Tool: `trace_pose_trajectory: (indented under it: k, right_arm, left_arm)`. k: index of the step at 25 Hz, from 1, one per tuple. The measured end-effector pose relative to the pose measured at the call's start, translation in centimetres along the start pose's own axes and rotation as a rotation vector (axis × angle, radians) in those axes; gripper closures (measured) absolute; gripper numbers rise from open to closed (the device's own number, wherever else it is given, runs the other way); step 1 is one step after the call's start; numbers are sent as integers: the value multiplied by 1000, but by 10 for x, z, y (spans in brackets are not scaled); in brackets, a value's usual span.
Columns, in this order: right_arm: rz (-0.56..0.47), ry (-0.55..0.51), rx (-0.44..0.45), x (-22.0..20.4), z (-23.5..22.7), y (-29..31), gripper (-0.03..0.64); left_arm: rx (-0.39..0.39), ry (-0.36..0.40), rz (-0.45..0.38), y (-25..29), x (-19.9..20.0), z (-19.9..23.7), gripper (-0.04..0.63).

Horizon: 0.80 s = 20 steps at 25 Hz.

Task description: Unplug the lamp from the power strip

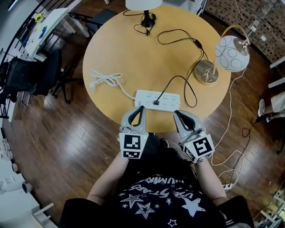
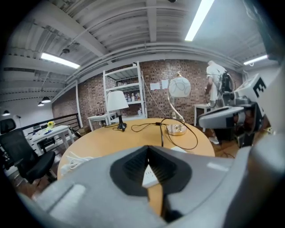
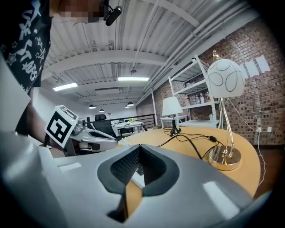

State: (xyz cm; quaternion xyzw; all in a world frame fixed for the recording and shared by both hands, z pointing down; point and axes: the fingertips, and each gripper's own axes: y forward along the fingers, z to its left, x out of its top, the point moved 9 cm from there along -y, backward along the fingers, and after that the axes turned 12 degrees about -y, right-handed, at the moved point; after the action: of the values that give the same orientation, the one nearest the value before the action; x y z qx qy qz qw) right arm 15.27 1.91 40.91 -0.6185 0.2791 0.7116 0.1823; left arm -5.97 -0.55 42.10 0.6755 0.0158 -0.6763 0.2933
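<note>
A white power strip [image 1: 158, 100] lies near the front edge of the round wooden table [image 1: 116, 49]. A black plug [image 1: 156, 103] sits in it. Its black cord loops back to a lamp with a brass base [image 1: 206, 72] and a white globe shade [image 1: 231, 53] at the right. My left gripper [image 1: 141, 108] and right gripper [image 1: 177, 112] hover side by side just in front of the strip, tips pointing at it. Both are shut with nothing held. The same lamp [image 3: 225, 79] stands ahead and to the right in the right gripper view.
A second lamp with a white shade [image 1: 143, 3] and a black base [image 1: 148, 20] stands at the table's far edge. The strip's own white cord [image 1: 104, 80] lies coiled at the left. More cables and another strip [image 1: 228, 185] lie on the wood floor at the right.
</note>
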Motion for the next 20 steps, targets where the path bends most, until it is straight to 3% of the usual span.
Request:
trace_pose_trajectory:
  k: [5, 10, 20]
  right_arm:
    - [58, -40, 22, -9, 5, 22, 607]
    - [136, -40, 11, -20, 6, 40, 607]
    - [287, -100, 37, -39, 14, 75, 607]
  left_arm:
    - [-50, 22, 50, 26, -9, 14, 592]
    - [-44, 77, 156, 51, -19, 29, 591]
    - [-89, 166, 292, 93, -28, 50, 592]
